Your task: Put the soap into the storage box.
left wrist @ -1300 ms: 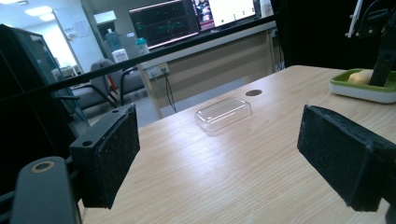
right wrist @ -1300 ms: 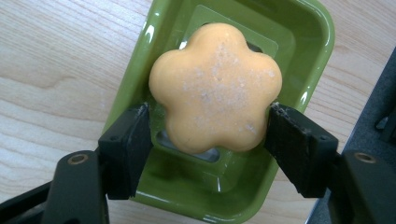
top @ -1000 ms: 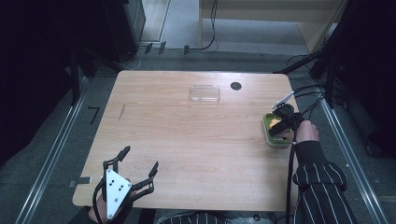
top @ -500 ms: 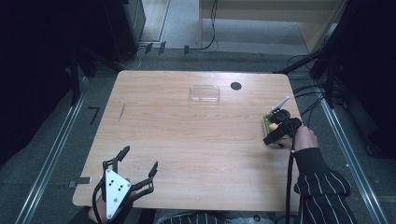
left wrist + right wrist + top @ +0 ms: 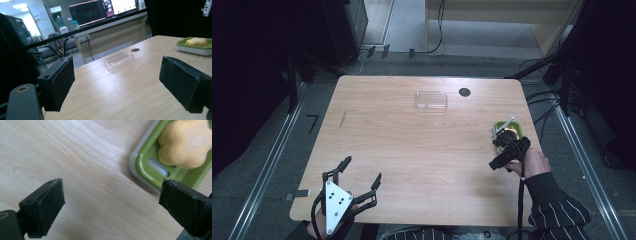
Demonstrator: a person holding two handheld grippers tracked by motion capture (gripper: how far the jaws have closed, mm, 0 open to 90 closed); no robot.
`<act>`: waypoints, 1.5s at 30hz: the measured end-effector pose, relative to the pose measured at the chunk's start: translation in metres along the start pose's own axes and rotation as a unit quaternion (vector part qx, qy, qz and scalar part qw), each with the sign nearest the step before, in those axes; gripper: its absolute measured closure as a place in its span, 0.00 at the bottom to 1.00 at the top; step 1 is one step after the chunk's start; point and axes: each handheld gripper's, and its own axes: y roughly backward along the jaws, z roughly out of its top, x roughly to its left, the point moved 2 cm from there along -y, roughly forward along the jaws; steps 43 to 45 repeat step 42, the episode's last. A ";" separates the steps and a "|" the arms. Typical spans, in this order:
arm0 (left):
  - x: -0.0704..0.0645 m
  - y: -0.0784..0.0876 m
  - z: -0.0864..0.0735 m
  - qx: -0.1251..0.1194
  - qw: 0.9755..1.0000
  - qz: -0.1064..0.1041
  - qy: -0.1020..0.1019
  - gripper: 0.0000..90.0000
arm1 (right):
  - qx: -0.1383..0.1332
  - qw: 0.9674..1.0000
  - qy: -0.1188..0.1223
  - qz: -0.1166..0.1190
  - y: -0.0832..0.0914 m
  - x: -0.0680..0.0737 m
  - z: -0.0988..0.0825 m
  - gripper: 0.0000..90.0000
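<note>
Left gripper (image 5: 361, 176): positioned at the near-left corner of the light wooden table (image 5: 412, 150). Its jaws stand wide apart with nothing between them and point across the tabletop toward the far side.

Right gripper (image 5: 498, 141): positioned near the right edge of the table, held in the person's right hand (image 5: 528, 162), which emerges from a black sleeve with white stripes (image 5: 559, 212). In the right gripper view the black pads (image 5: 42, 207) stand wide over bare wood, and nothing lies between them. The jaws have just been opening.

Shallow green rectangular dish with a pale grey rim (image 5: 147, 167): rests flat on the table just beyond the right gripper, close to the right edge. A rounded yellow-orange lump (image 5: 185, 145) lies inside it. No pad touches either item.

Clear rectangular plastic lid (image 5: 431, 100): lies flat toward the far edge, near the middle, well apart from both grippers.

Small round black grommet (image 5: 464, 92): set in the tabletop just right of the lid.
</note>
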 end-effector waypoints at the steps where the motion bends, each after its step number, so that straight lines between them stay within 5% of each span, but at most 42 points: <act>1: 0.000 0.000 0.000 0.000 1.000 0.000 0.000 0.14 | 0.002 1.000 0.003 -0.001 0.001 0.003 -0.002 0.07; 27: -0.001 -0.001 0.000 -0.001 1.000 -0.001 0.000 0.14 | 0.037 0.997 0.062 -0.026 -0.014 0.049 -0.055 0.07; 45: -0.001 -0.002 0.001 0.000 1.000 -0.002 -0.001 0.14 | 0.030 0.998 0.060 0.004 -0.020 0.056 -0.078 0.07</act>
